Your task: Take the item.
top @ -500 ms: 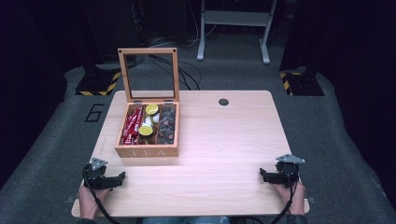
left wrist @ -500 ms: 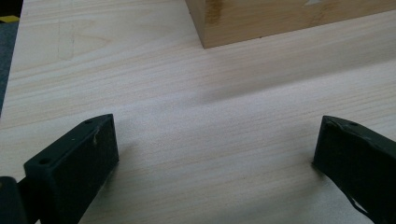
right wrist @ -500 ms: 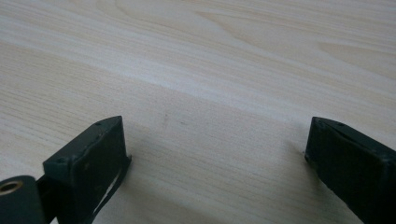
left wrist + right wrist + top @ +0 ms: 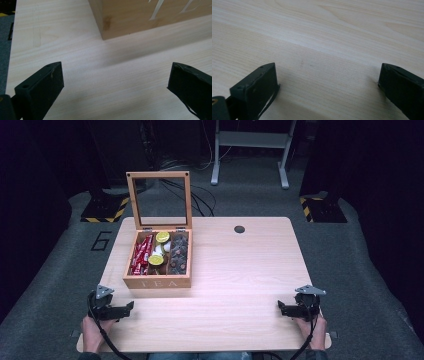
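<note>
**Both grippers idle at near edge, tea box open and untouched**

Left gripper (image 4: 125, 308) sat low on the table (image 4: 240, 270) at the near-left corner, jaws spread wide, nothing between them. Right gripper (image 4: 284, 308) mirrored it at the near-right corner, jaws spread too and empty. Right gripper view had bare wood between the jaws.

Wooden tea box (image 4: 159, 256) stood on the left half of the table, just ahead of the left gripper, well apart from the right one. Glass-framed lid (image 4: 159, 200) stood upright on its rear hinges. In the left gripper view, the box's front corner (image 4: 110, 22) was near and straight ahead, with part of the lettering.

Contents, three columns:
- left: red packets (image 4: 141, 254), stacked along the compartment
- middle: two yellow-green round items (image 4: 156, 259), something white between them; couldn't tell what
- right: dark round pieces (image 4: 178, 255), packed tight

My read: work was on the box, reach not yet begun. To do it well:
- left gripper is the closer one, so lead with it
- come in from above, since the front wall blocks a flat approach
- keep clear of the upright lid
- narrow the jaws before entering a compartment; dividers looked tight
- brace the box with the right gripper if it slides
</note>
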A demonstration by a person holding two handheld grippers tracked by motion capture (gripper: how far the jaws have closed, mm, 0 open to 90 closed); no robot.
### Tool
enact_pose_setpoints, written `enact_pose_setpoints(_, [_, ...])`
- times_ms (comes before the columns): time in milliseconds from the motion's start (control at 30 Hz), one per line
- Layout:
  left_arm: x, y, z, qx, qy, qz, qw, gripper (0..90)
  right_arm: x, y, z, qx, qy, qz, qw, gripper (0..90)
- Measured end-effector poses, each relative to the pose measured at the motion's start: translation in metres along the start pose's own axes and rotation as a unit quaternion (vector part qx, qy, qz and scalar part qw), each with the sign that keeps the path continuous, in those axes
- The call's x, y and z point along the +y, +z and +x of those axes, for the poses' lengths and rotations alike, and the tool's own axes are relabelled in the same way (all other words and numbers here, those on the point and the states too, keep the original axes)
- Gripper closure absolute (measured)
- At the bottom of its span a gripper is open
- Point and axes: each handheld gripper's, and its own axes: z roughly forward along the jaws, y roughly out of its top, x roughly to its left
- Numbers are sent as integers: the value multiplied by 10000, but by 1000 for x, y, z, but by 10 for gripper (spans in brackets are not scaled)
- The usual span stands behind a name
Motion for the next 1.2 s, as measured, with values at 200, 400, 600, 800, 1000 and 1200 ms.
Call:
enact_pose_setpoints(200, [18, -11, -8, -158, 169, -119, 9997, 4, 1, 1, 0, 35, -39, 14, 10000, 0])
enact_pose_setpoints(400, [39, -15, -15, -200, 288, -207, 9992, 2, 1, 1, 0, 44, -38, 14, 10000, 0])
enact_pose_setpoints(600, [58, -16, -20, -364, 383, -313, 9981, 3, 1, 1, 0, 43, -35, 14, 10000, 0])
enact_pose_setpoints(800, [78, -11, -26, -458, 562, -319, 9969, 4, 1, 1, 1, 44, 34, 11, 10000, 0])
enact_pose_setpoints(1000, [96, 0, -33, -618, 689, -361, 9951, 5, 1, 1, 1, 40, 47, 18, 10000, 0])
enact_pose_setpoints(1200, [110, 11, -38, -699, 785, -379, 9937, 5, 1, 1, 1, 34, 46, 16, 10000, 0])
